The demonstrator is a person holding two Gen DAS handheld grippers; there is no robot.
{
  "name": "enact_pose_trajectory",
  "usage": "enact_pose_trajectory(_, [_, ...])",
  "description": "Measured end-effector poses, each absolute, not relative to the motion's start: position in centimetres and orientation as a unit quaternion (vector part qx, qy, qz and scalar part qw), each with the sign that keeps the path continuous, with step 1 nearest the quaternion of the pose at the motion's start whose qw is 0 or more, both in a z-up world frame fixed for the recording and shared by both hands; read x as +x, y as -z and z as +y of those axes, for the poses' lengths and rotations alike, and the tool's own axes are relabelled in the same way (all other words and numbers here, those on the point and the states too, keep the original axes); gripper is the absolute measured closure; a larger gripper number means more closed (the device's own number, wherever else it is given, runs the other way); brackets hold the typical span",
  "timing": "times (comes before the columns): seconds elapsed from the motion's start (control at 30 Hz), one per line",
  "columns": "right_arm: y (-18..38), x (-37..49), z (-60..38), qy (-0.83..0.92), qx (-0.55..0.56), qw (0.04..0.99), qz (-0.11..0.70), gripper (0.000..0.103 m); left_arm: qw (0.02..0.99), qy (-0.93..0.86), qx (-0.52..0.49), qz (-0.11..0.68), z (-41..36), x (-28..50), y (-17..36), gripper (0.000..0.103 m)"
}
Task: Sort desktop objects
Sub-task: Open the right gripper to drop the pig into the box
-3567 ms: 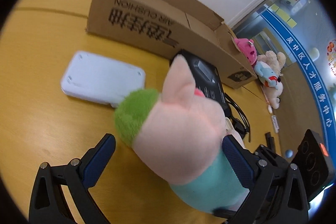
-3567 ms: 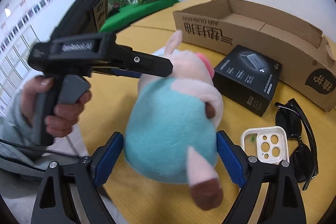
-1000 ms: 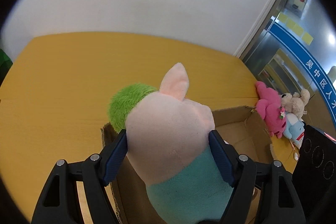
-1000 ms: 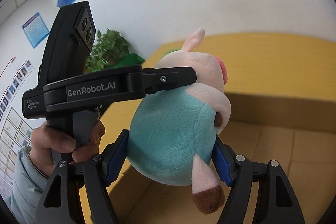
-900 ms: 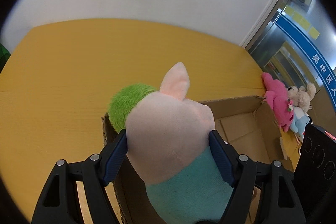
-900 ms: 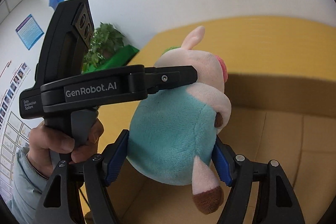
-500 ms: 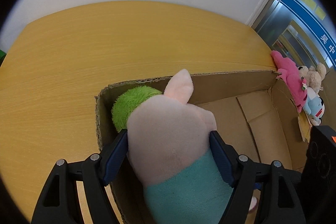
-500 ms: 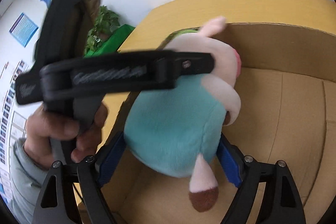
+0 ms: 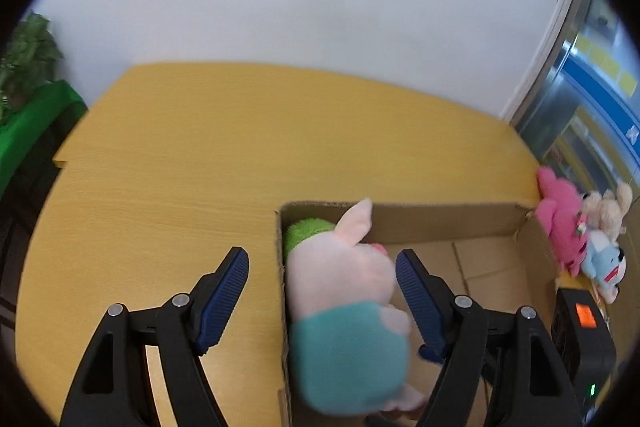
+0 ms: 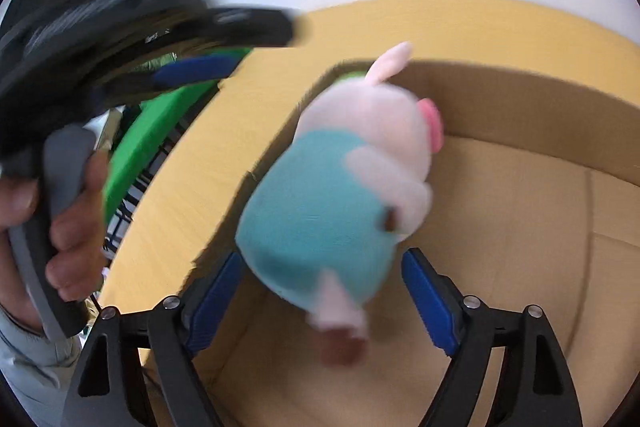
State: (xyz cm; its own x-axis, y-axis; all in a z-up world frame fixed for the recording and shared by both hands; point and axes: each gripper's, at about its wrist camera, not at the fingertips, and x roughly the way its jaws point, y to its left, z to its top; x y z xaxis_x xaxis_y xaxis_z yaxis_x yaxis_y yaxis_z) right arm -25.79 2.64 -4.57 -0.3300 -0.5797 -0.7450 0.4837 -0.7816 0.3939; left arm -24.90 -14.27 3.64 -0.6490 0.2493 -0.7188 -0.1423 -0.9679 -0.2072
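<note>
A: Where is the plush pig [image 9: 344, 311] relative to the cardboard box [image 9: 440, 223]?

B: Inside it, at the left end, leaning against the left wall, its green tuft in the back left corner. Its teal body points toward the near side of the box.

A: And the left claw [image 9: 322, 297]?

B: It straddles the box's left wall. Its left pad hangs outside over the counter [image 9: 168, 187], well apart from the pig; its right pad is inside the box, just beside the pig's pink head with a gap showing. It is spread apart and grips nothing.

A: The right claw [image 10: 320, 303]?

B: Over the box interior, jaws opening. The pig's teal rump [image 10: 316, 223] sits between the blue pads, but neither pad presses it; it holds nothing.

A: What differs from half a second ago?

B: Then both claws clamped the pig, the left on its head, the right on its body. Now both have let go and the pig has dropped lower against the box wall. The left claw has shifted away to the left, blurred in the right wrist view, with the person's hand [image 10: 60, 227] on its grip.
</note>
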Motion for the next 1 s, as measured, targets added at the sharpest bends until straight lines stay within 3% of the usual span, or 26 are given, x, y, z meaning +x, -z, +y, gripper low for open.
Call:
enact_pose_trajectory(0.17, [-2.0, -22.7, 8.8, 0.869, 0.396, 0.296, -0.021, 0.0, 0.094, -0.942, -0.317, -0.048, -15.6, -16.5, -8.7, 0.024])
enact_pose_trajectory(0.33, [-7.5, -19.2, 11.2, 0.903, 0.338, 0.267, -0.002, 0.0, 0.099, -0.96, -0.261, -0.018, -12.5, -9.1, -11.3, 0.023])
enact_pose_trajectory(0.53, [-7.3, -11.1, 14.4, 0.933, 0.308, 0.173, 0.067, 0.0, 0.102, -0.97, -0.22, 0.016, -8.1, -3.2, -9.4, 0.023])
enact_pose_trajectory(0.93, [-6.2, -5.0, 21.2, 0.936, 0.317, 0.146, 0.041, 0.0, 0.111, -0.96, -0.255, 0.009, -3.2, 2.3, -6.2, 0.023])
enact_pose_trajectory(1.0, [-6.4, -4.7, 21.7, 0.934, 0.318, 0.16, 0.036, 0.004, 0.117, -0.957, -0.264, 0.007, -2.9, 2.5, -5.9, 0.023])
